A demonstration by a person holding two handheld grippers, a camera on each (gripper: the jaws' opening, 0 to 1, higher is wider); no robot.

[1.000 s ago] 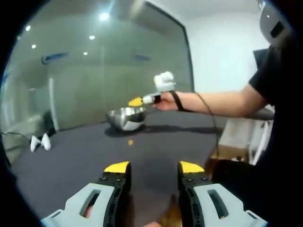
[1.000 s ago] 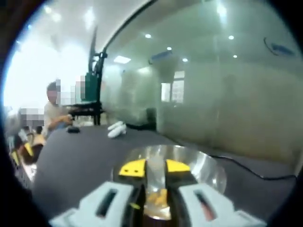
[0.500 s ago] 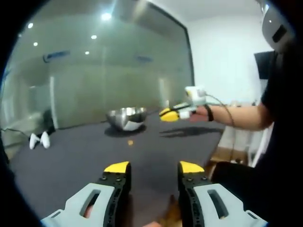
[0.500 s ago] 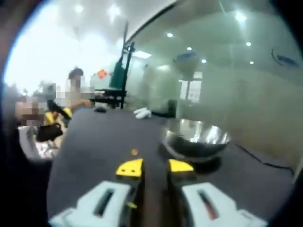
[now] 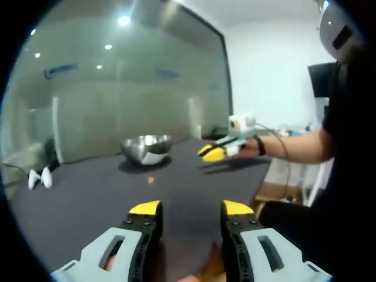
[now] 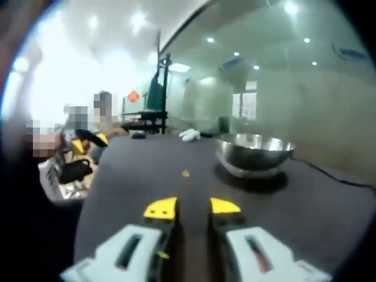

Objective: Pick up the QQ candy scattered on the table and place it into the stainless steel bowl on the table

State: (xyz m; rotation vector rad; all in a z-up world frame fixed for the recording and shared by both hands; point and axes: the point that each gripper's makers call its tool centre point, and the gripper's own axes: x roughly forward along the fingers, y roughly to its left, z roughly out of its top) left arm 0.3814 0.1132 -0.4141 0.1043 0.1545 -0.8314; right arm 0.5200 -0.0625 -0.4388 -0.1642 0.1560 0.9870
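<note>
Steel bowl (image 6: 254, 154), blurred candy (image 6: 185, 173) nearby

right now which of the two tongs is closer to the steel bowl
The right tongs, held out over the table beside the steel bowl; the left tongs hang back at the near edge.

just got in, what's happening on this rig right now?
A person with a two-jaw gripper in each hand is collecting candy into a stainless steel bowl on a dark table. One orange candy lies on the table beside the bowl. The right gripper is empty, jaws a little apart, held above the table and facing the candy. The left gripper is open and empty, nearer the table edge.
</note>
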